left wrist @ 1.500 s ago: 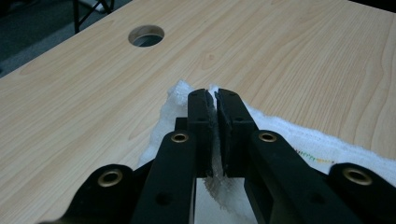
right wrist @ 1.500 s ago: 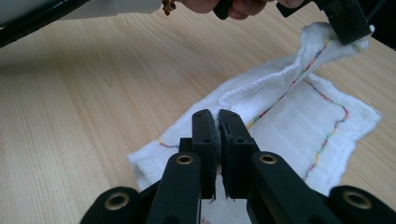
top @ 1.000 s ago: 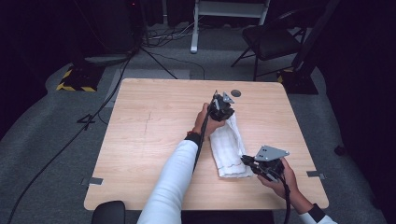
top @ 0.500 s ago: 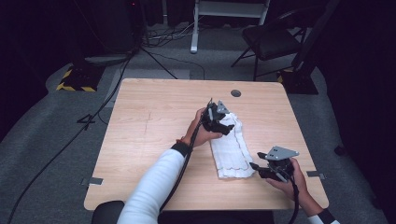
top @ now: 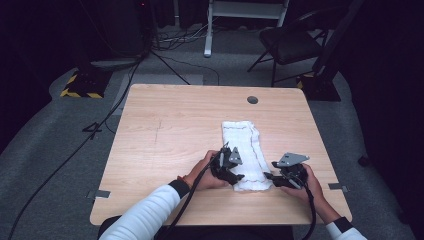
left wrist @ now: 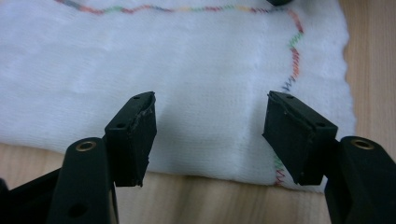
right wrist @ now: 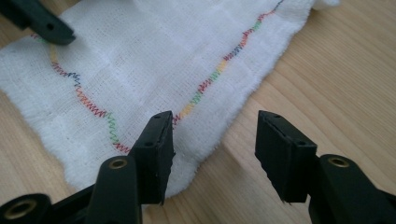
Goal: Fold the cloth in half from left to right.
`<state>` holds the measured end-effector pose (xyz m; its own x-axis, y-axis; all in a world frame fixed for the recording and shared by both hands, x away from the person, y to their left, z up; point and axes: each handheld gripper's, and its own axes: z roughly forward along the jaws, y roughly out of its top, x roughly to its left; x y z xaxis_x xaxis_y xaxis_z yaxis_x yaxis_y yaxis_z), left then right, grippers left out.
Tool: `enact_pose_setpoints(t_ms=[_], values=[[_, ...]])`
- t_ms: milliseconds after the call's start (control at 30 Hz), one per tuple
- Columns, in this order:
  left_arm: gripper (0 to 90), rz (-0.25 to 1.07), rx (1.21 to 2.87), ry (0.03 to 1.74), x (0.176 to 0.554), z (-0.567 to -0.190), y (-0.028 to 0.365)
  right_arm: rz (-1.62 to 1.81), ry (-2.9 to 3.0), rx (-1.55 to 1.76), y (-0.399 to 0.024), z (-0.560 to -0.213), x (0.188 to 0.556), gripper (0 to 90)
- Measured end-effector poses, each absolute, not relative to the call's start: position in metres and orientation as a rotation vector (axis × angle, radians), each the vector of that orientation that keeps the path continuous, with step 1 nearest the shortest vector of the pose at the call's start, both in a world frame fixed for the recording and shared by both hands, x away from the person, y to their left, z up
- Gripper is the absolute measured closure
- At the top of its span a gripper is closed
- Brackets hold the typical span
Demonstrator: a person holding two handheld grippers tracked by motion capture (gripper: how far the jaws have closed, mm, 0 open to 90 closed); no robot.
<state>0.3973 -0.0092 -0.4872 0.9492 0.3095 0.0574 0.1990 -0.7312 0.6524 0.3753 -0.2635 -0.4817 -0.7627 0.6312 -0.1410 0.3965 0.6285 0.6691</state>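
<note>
A folded white cloth (top: 242,145) with a multicoloured zigzag seam lies flat on the wooden table (top: 165,130), right of centre. My left gripper (top: 238,178) hovers at the cloth's near left corner. Its jaws opened and have just closed a little; they stand open over the cloth (left wrist: 187,56) with nothing pressed between the left gripper (left wrist: 210,100) pads. My right gripper (top: 270,177) sits at the near right corner. Its jaws have just opened, and the right gripper (right wrist: 215,116) straddles the edge of the cloth (right wrist: 154,56), open, not touching it.
A round cable hole (top: 252,100) sits near the table's far edge. Grey tape tabs (top: 101,194) mark the near corners. Beyond the table stand a dark chair (top: 290,42), a white stand and floor cables (top: 165,65).
Both grippers opened and let go of the cloth. My left hand came from the cloth's far end toward me to its near end. The right hand sank slightly.
</note>
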Motion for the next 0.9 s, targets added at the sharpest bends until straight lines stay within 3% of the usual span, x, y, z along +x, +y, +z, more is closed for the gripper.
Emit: enact_pose_setpoints(t_ms=[400, 900], values=[[36.0, 0.198, 2.400, 0.372, 0.388, -0.491, 0.010, 0.907, 2.531, 0.813, -0.251, -0.486, 0.371, 50.7], [36.0, 0.188, 2.363, 0.422, 0.362, -0.494, 0.049, 0.959, 2.597, 0.758, -0.222, -0.487, 0.361, 47.8]])
